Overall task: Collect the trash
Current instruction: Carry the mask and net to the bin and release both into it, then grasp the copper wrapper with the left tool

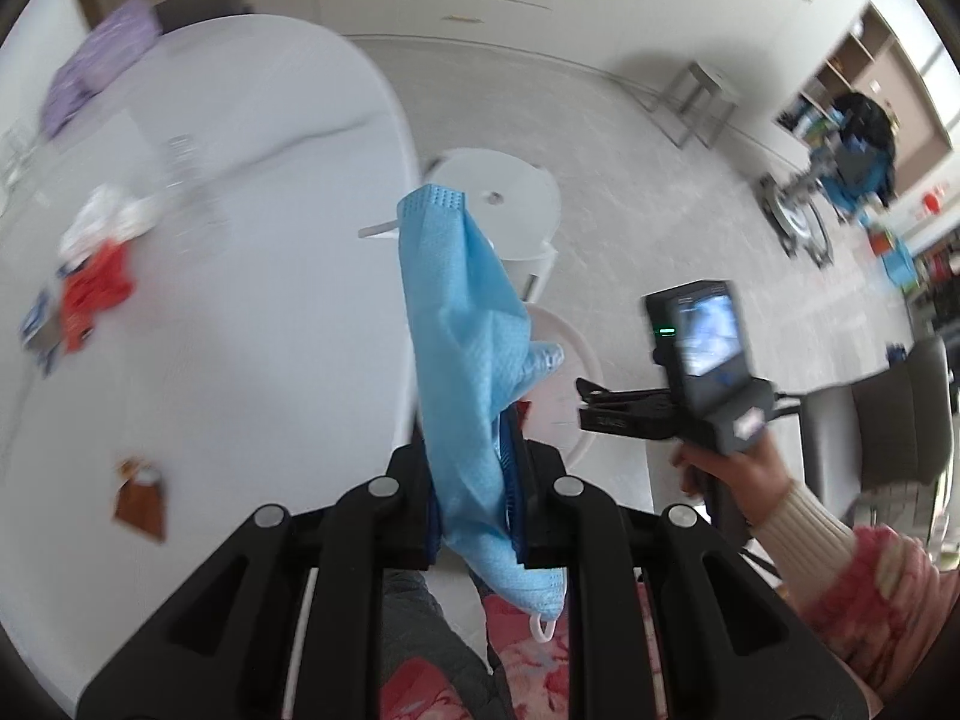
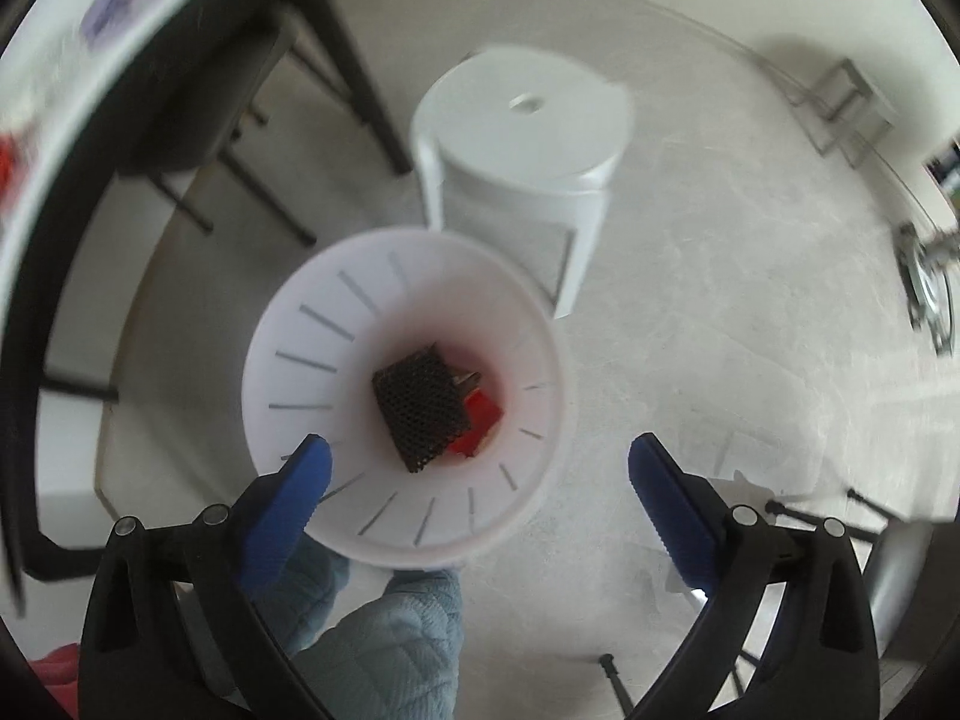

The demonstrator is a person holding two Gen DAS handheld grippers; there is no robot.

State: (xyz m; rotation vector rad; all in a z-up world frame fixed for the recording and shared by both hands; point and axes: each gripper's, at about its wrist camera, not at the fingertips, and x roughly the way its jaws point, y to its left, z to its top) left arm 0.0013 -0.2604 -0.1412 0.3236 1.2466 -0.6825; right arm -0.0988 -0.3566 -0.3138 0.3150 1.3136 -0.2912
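The left gripper [image 1: 480, 504] is clamped shut on a crumpled light-blue face mask [image 1: 465, 354], pinched at its lower half so the pleated body stands up between the fingers and a white ear loop hangs below. It is carried past the edge of the white table [image 1: 252, 300], presumably toward the bin. The right gripper [image 2: 480, 468] stands fully open and empty above the white slotted waste bin [image 2: 312, 360] on the floor, which holds a black mesh piece [image 2: 420, 408] and red scraps [image 2: 480, 420]. More litter, including a red wrapper [image 1: 96, 294], remains on the table.
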